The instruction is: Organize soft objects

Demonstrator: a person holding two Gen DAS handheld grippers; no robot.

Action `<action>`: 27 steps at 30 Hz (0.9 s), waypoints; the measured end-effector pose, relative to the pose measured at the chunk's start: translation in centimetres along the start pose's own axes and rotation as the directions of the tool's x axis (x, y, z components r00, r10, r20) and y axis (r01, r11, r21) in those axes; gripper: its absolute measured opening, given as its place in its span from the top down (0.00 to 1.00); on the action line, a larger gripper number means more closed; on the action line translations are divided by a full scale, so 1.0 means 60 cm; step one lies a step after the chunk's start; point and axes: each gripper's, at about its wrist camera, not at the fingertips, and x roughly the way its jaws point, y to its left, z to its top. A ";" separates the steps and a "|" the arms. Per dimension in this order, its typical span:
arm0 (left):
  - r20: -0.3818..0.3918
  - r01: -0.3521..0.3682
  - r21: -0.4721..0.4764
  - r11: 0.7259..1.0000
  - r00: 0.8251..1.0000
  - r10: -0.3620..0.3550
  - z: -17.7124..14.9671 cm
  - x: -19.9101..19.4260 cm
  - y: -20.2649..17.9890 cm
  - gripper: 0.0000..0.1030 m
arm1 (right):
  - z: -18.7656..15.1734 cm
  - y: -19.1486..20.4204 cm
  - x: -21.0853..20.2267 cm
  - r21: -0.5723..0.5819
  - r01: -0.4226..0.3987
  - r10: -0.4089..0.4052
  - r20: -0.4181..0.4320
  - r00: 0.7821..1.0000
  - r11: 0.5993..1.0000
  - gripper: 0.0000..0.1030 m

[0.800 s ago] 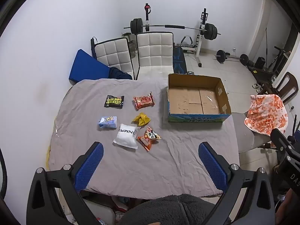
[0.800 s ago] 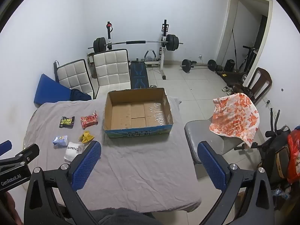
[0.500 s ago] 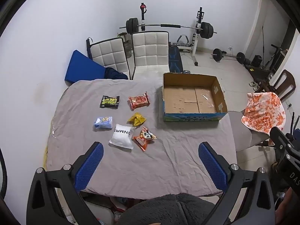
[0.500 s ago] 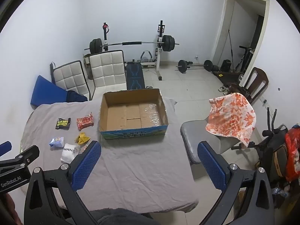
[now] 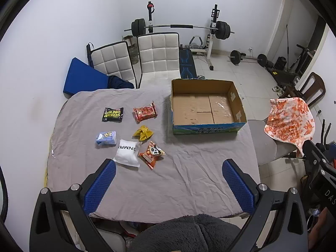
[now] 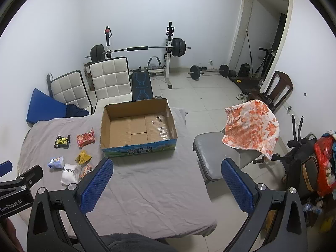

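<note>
**While both grippers hang open above the table, 6 soft packets lie beside the box**

With its blue fingers spread wide and nothing between them, the left gripper (image 5: 169, 180) is held over the near part of the table (image 5: 189, 189), which is covered by a grey cloth. The right gripper (image 6: 168, 180) is likewise spread wide and grips nothing, over the same cloth nearer the grey chair (image 6: 212, 157).

All 6 packets lie on the left half of the cloth, apart from the cardboard box (image 5: 206, 107), which stands open with a bare bottom. The black packet (image 5: 112, 114) and the red packet (image 5: 145, 112) lie farthest from the grippers. Nearer are the pale blue packet (image 5: 106, 139) and the yellow packet (image 5: 143, 133). Nearest are the white packet (image 5: 127, 152) and the orange panda packet (image 5: 152, 154), which lie just beside each other. The white packet is close to the left gripper's left finger (image 5: 99, 189).

An orange patterned cloth (image 6: 250, 129) drapes over the chair's back.
</note>
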 end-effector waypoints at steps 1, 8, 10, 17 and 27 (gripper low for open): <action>0.000 0.000 -0.001 1.000 1.000 0.000 0.000 -0.001 0.001 0.00 | 0.000 -0.002 0.003 0.002 0.000 0.000 -0.002 1.000 1.000 0.00; -0.006 0.004 0.002 1.000 1.000 -0.004 -0.005 0.003 -0.014 0.00 | 0.000 -0.008 0.004 0.004 0.000 0.000 -0.004 1.000 1.000 0.00; -0.010 0.004 0.004 1.000 1.000 -0.004 -0.007 0.004 -0.017 0.00 | -0.001 -0.008 0.003 0.006 -0.001 0.001 -0.004 1.000 1.000 0.00; -0.018 0.008 0.004 1.000 1.000 -0.008 -0.010 0.004 -0.025 0.00 | -0.009 -0.022 0.008 0.008 0.002 -0.002 -0.006 1.000 1.000 0.00; -0.032 0.012 0.006 1.000 0.999 -0.012 -0.014 0.009 -0.031 0.00 | -0.016 -0.038 0.012 0.007 0.000 0.000 -0.016 1.000 1.000 0.00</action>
